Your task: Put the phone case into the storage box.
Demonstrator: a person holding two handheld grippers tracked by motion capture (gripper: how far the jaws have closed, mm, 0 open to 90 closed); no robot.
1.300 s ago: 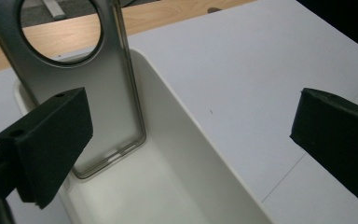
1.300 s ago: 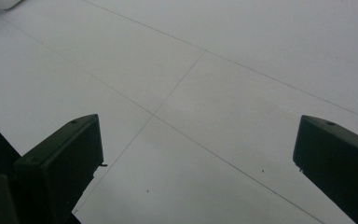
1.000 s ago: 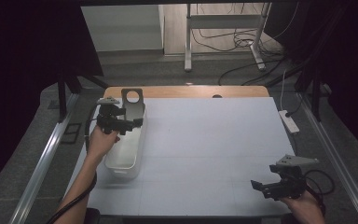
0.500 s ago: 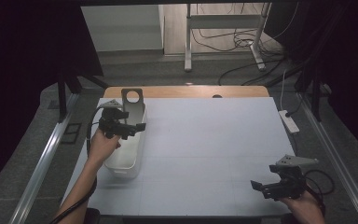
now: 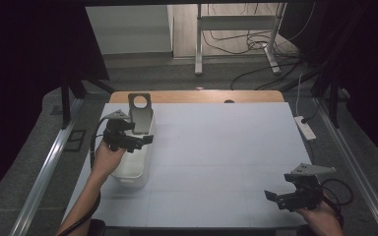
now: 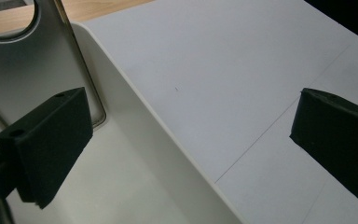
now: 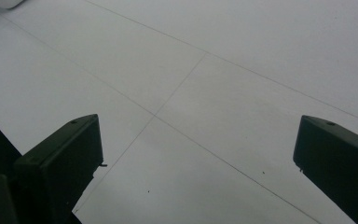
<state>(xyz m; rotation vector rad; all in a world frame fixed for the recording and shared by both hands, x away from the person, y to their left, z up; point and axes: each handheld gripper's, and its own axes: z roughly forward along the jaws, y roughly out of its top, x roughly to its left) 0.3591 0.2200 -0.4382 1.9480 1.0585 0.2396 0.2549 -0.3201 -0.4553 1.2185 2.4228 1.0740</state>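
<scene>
Left gripper, jaws wide apart and empty, hovers over the white bin at the table's left side. We note a grey metal plate with a round hole standing at the bin's far end. Right gripper, jaws apart, sits at the near right over bare table.

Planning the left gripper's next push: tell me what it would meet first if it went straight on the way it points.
Probably the right wall of the white bin, which its open jaws straddle. Past that, the left gripper faces bare white table. Depth is hard to judge.
</scene>
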